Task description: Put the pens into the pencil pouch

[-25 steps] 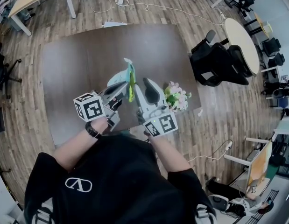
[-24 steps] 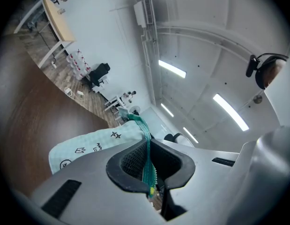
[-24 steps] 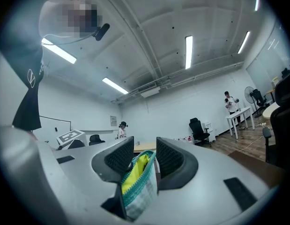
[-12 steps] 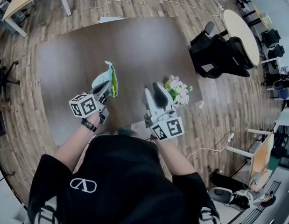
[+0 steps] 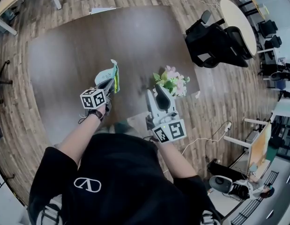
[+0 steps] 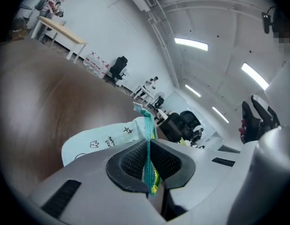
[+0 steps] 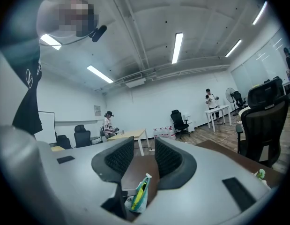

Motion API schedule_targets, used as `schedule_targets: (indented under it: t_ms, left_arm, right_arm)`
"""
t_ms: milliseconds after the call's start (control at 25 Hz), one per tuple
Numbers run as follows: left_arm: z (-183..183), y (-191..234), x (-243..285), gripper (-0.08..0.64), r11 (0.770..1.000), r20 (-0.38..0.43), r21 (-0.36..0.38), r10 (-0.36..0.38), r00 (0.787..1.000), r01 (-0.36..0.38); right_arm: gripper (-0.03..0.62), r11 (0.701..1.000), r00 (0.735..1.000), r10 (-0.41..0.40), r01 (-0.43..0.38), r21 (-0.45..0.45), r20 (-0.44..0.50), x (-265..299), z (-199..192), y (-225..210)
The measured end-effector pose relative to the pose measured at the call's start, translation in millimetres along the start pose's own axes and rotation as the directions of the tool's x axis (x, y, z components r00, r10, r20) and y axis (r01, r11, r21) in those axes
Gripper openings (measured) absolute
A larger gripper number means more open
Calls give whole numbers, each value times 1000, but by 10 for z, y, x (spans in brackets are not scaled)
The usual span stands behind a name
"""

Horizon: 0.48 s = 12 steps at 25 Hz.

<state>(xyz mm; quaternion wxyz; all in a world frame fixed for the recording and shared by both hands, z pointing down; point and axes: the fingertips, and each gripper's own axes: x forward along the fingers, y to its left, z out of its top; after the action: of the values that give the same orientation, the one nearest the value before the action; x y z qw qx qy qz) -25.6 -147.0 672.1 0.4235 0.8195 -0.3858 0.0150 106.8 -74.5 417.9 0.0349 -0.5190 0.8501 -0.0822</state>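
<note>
**Head view.** The left tongs are clamped on the lower edge of a pale mint pencil pouch with a teal mesh side. The pouch stands at 12 o'clock from them, over the dark brown wooden bench. The right tongs point toward 12 o'clock. A small bunch of pink and white flowers with green leaves lies at 1 o'clock, just past their tips. Black office chairs stand at 2 o'clock, off the bench.

**Left gripper view.** The jaws of the left tongs are pressed together on the teal mesh edge of the pencil pouch. Its printed pale face spreads toward 10 o'clock, and a yellow-green strip shows at 6 o'clock.

**Right gripper view.** The jaws of the right tongs stand apart with nothing between them. Through the gap, at 6 o'clock, appear the bench and the pencil pouch, well apart from these tongs.
</note>
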Motion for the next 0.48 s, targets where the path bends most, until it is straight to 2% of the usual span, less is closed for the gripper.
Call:
schedule_targets:
  t_ms: [320, 480]
  left_arm:
    - [-381, -222, 479, 28, 993, -94, -8, -117, 989, 117]
    - [-301, -399, 451, 58, 985, -87, 53, -158, 984, 163]
  right_arm:
    - [132, 1000, 999, -16, 16, -2, -27, -57, -88, -35]
    - [132, 1000, 999, -26, 26, 0, -19, -60, -84, -77]
